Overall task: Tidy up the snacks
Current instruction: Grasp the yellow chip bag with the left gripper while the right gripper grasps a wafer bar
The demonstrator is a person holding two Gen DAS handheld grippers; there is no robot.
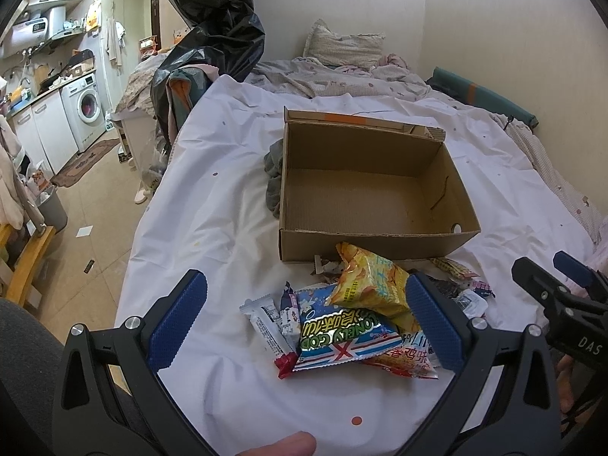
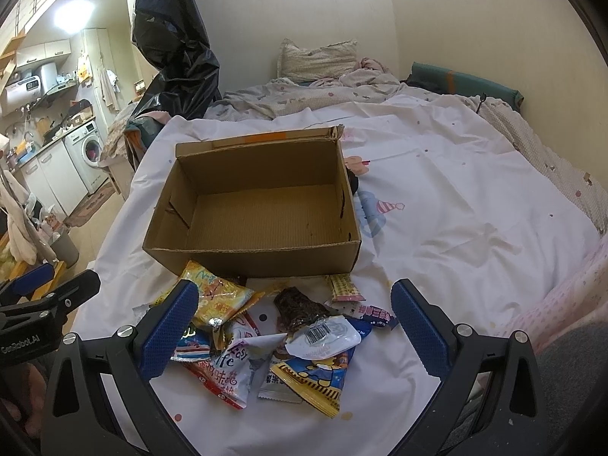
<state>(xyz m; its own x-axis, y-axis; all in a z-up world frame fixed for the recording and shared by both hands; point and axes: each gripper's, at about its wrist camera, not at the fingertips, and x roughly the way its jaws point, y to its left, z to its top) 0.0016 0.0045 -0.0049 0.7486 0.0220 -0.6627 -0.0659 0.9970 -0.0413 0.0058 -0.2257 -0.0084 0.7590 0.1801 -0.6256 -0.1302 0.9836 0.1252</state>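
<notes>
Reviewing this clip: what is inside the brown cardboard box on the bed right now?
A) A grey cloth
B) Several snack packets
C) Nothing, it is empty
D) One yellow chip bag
C: the open brown cardboard box shows only its bare floor, while the pile of snack packets lies on the white bedsheet in front of it.

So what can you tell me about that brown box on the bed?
The cardboard box is plain brown corrugated card, open on top and empty inside. Its far flap stands up, with an orange strip and a torn corner. It sits flat on the white sheet, with the snack pile just in front. Neither gripper touches it.
</notes>
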